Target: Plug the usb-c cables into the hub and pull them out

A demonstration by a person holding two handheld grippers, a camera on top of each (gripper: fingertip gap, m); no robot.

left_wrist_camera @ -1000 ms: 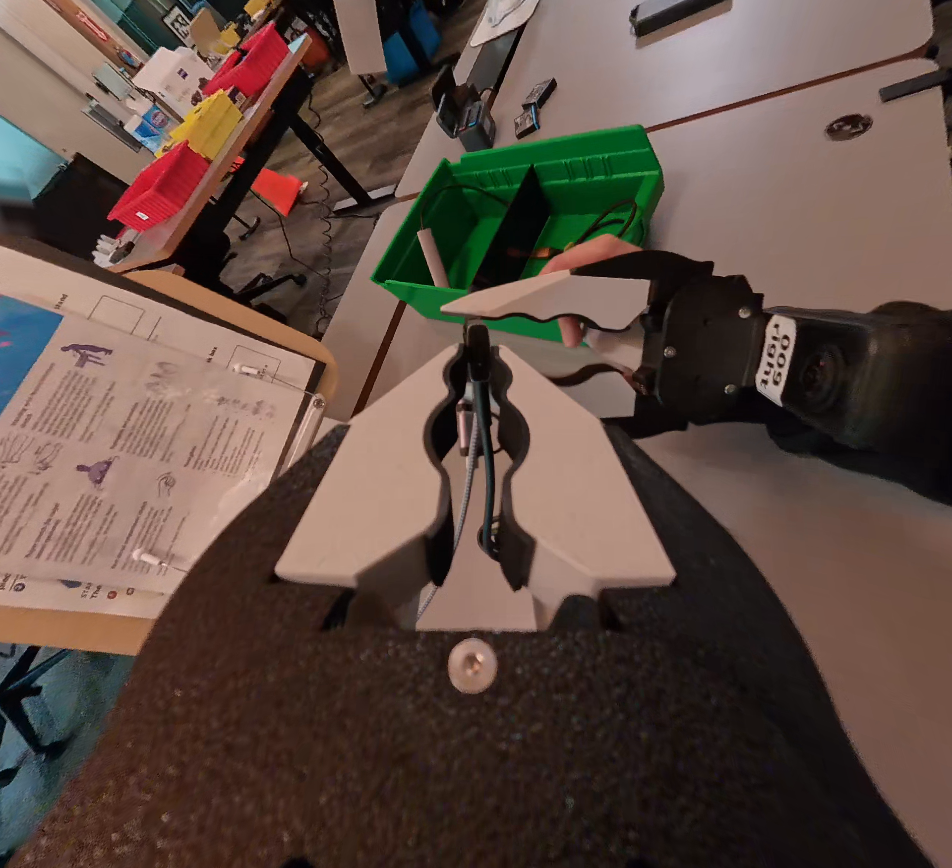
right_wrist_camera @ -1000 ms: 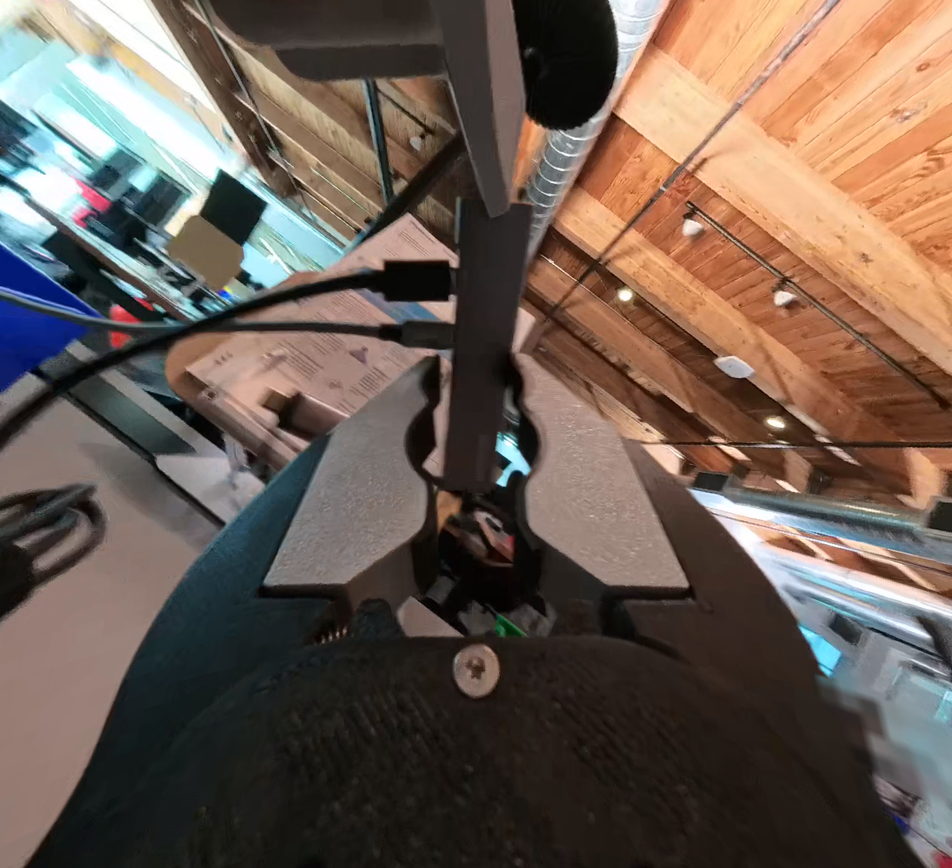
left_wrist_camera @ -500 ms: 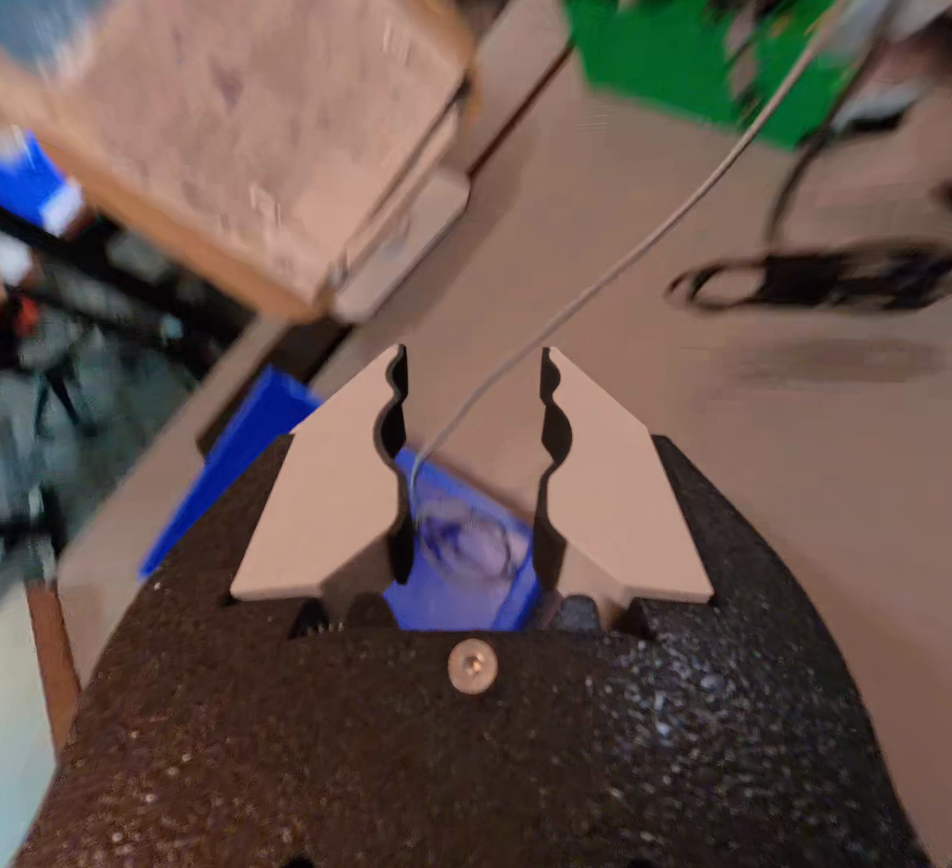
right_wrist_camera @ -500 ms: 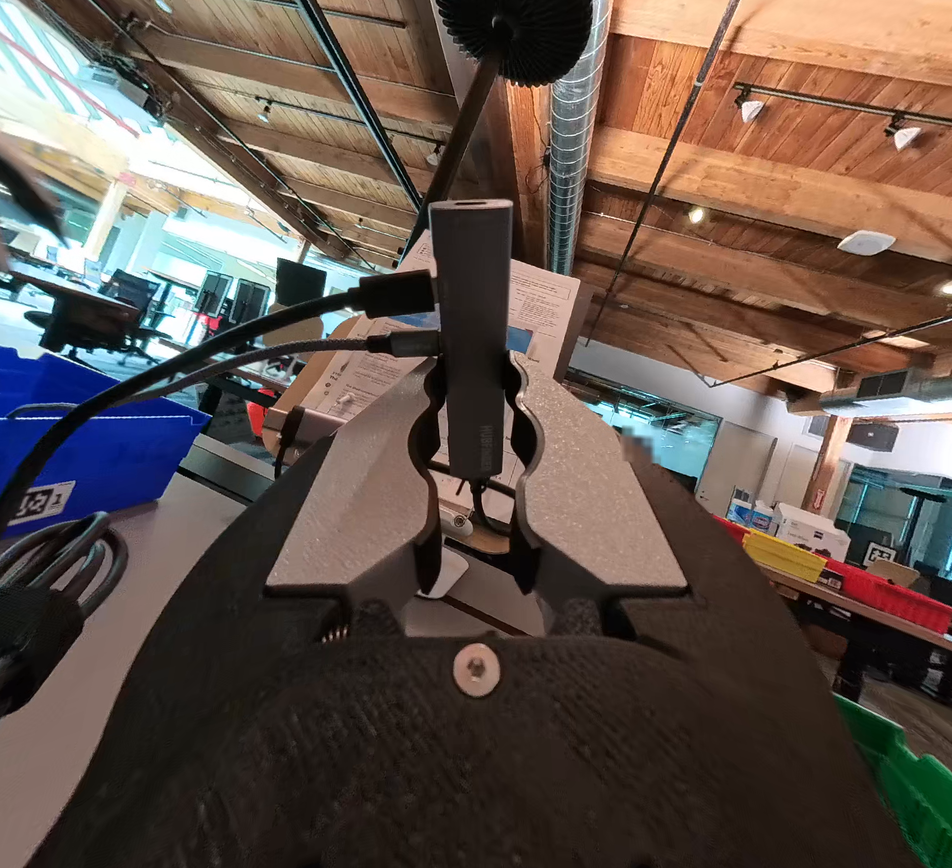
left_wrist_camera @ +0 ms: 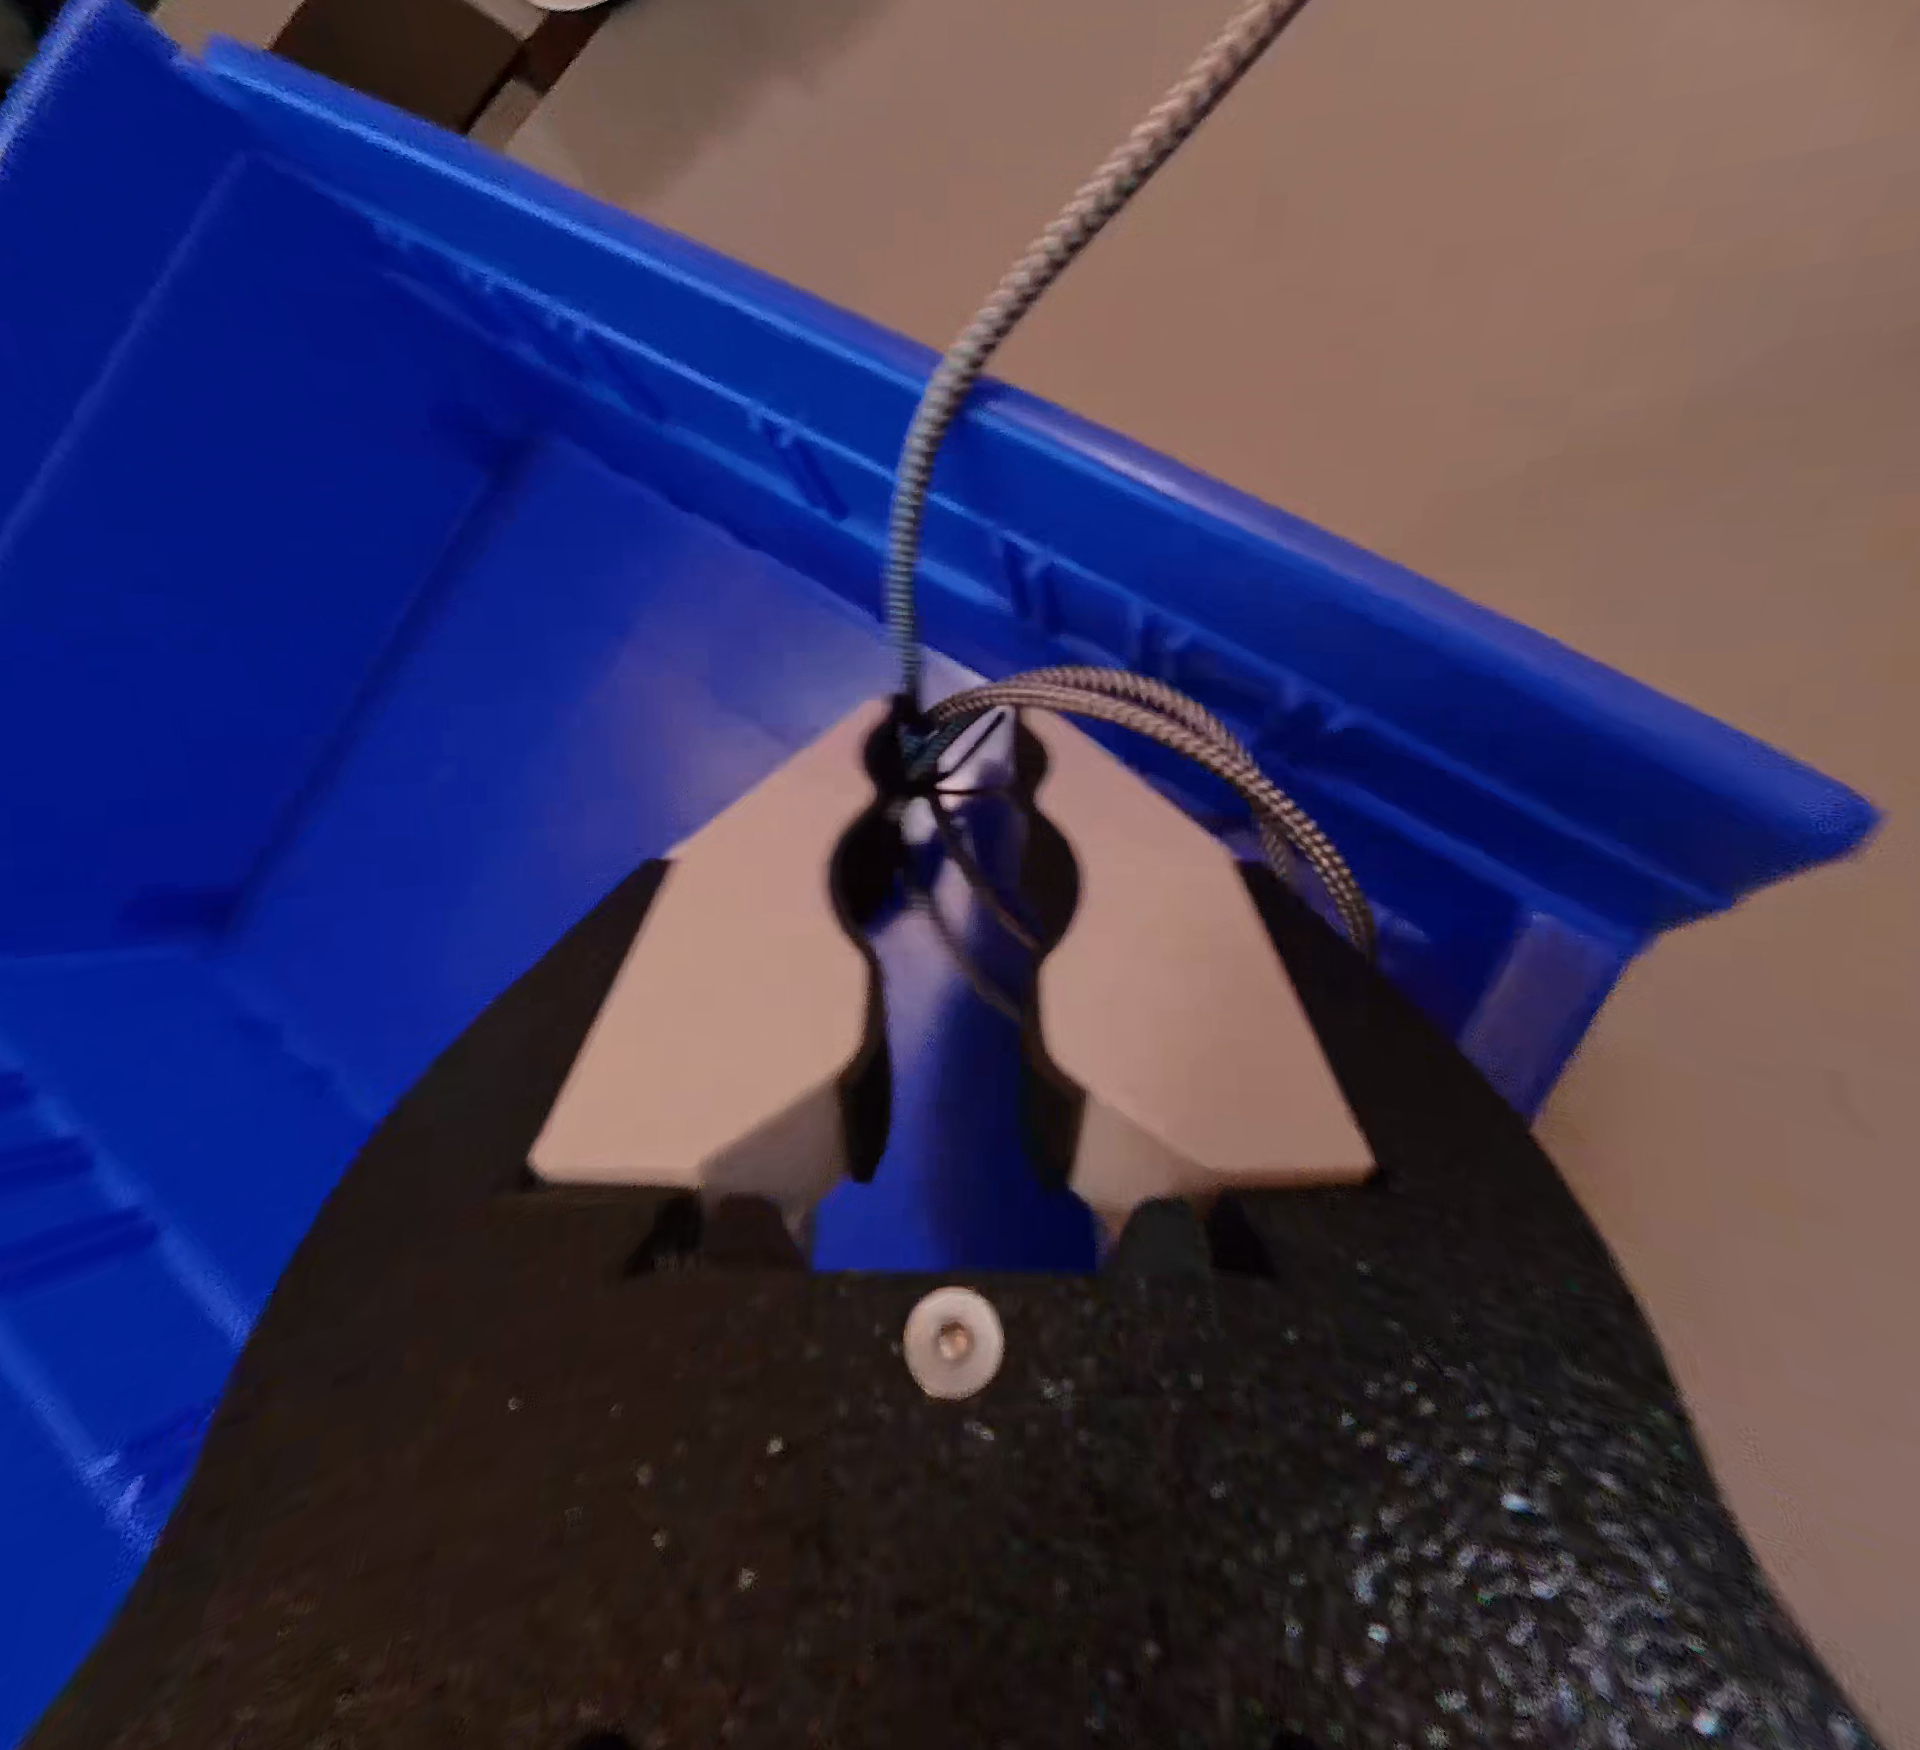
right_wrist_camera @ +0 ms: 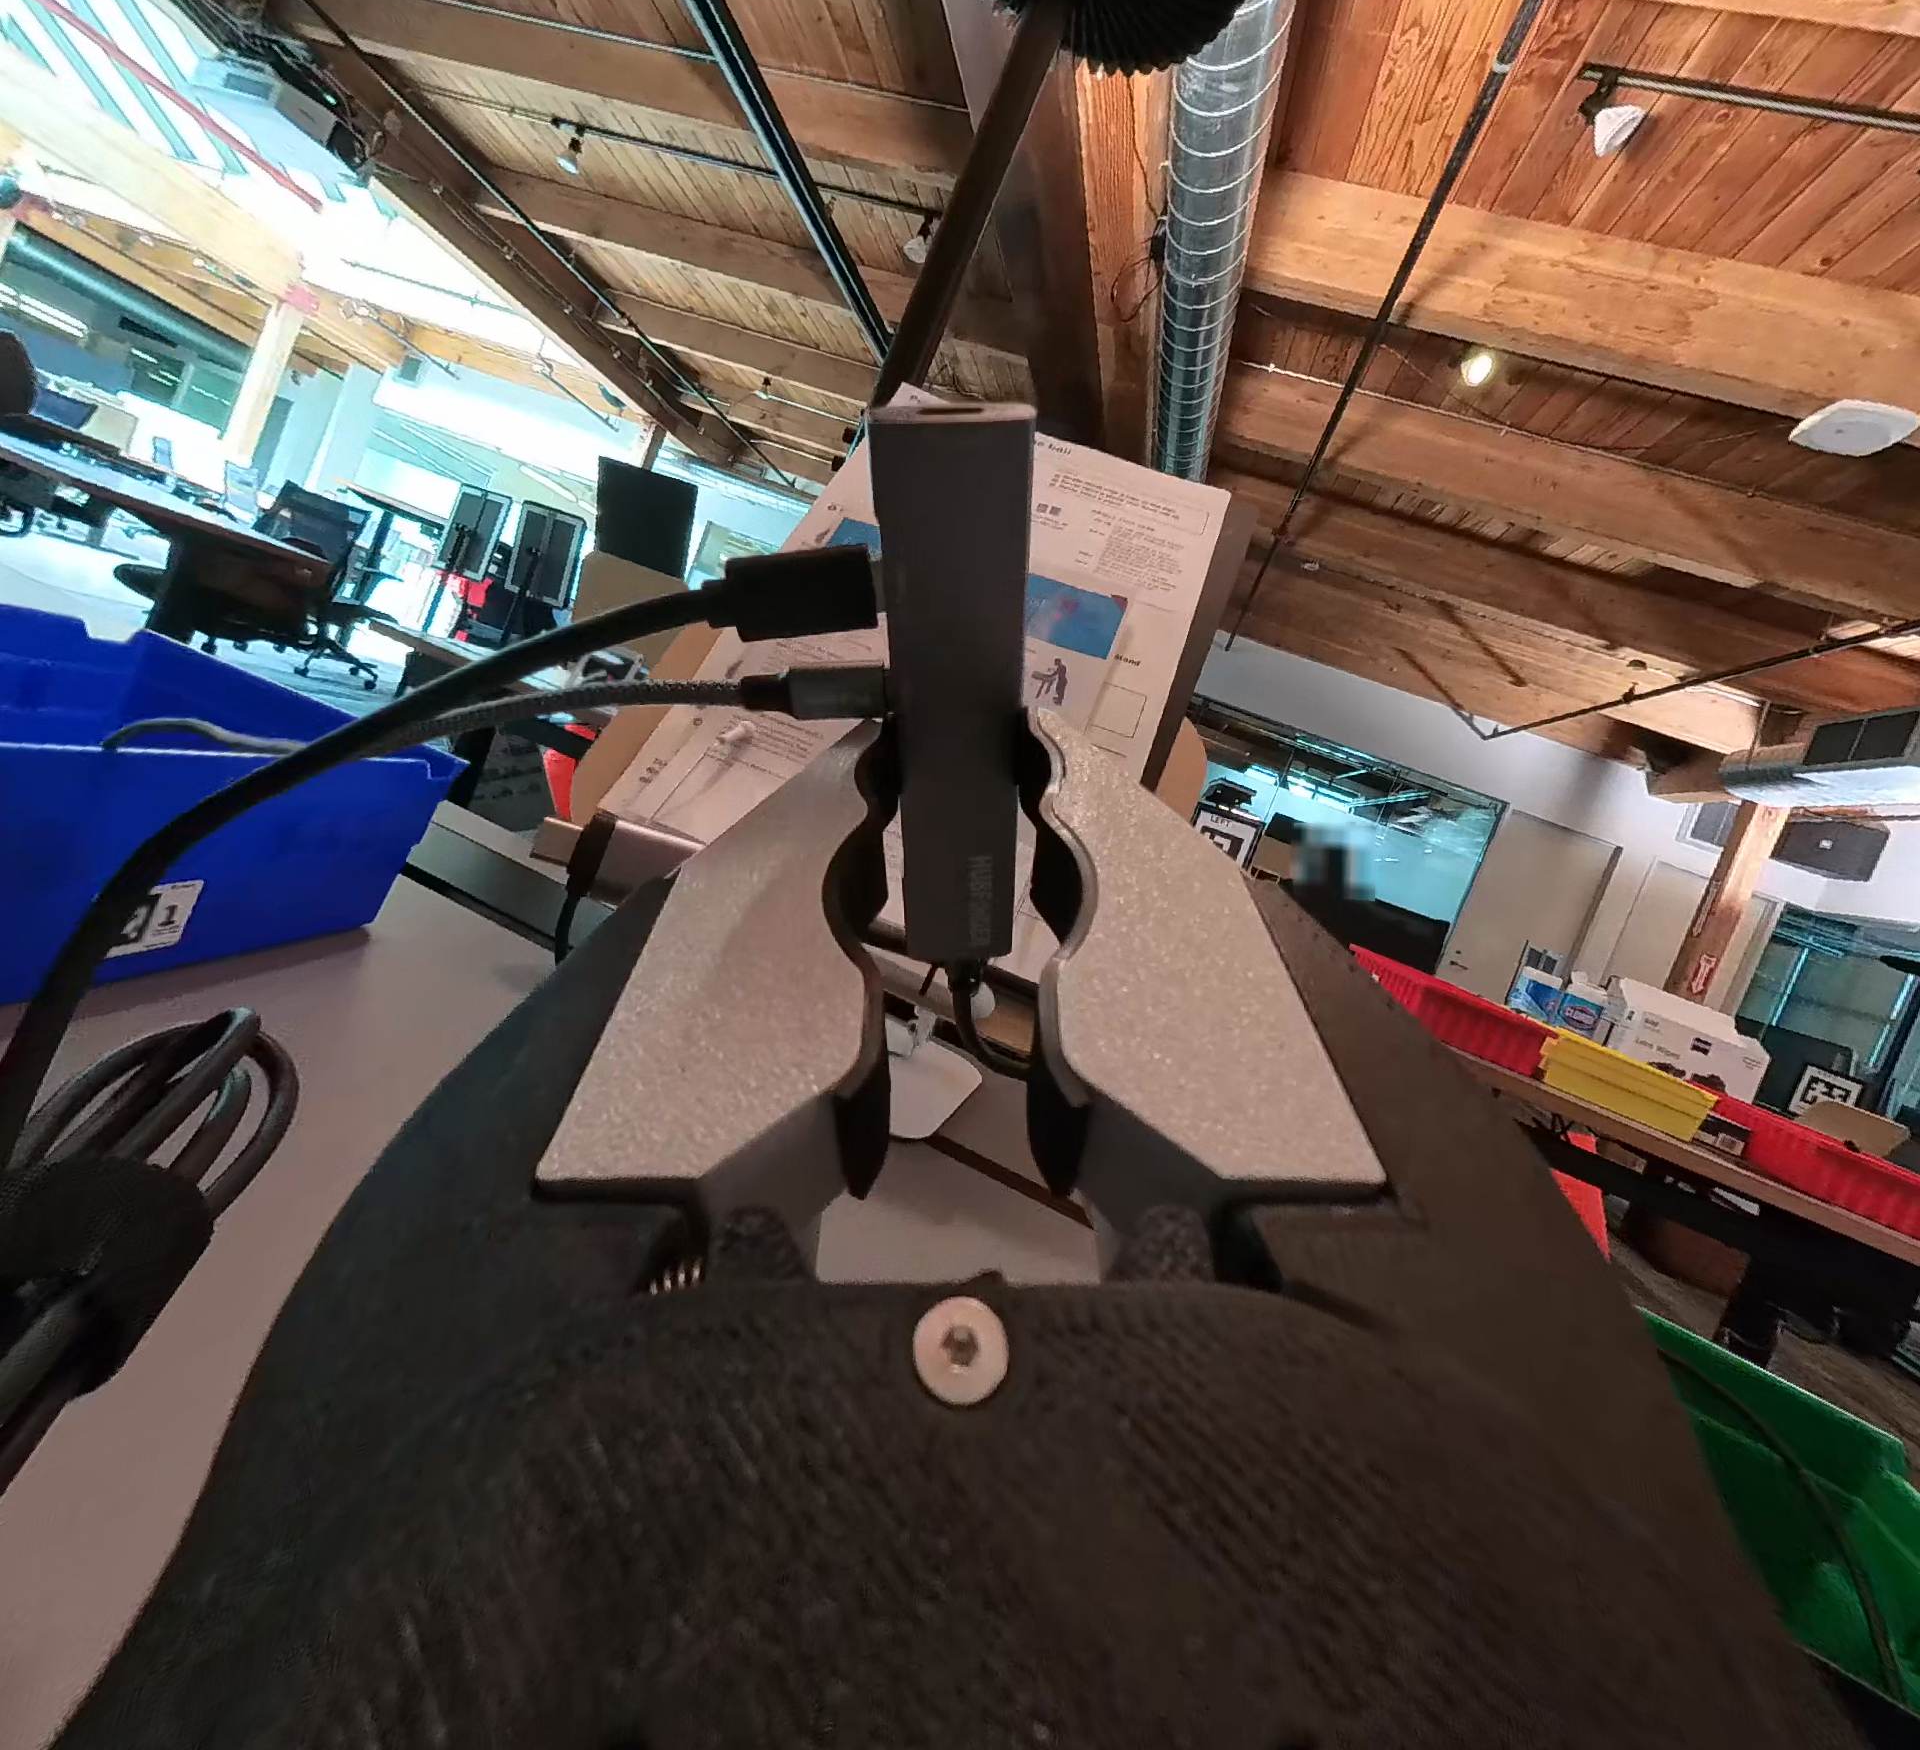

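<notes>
Upright grey hub (right_wrist_camera: pixel 951 661), black cable (right_wrist_camera: pixel 582 635) and braided cable (right_wrist_camera: pixel 623 698) plugged in.

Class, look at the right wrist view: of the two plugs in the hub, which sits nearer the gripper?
The slim grey braided plug, just above the gripper; the bulkier black plug sits higher.

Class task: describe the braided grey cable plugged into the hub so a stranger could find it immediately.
Find the right claw gripping an upright grey hub. Two plugs enter its left side. The braided grey cable is the lower one, thinner and woven, below the smooth black cable.
</notes>
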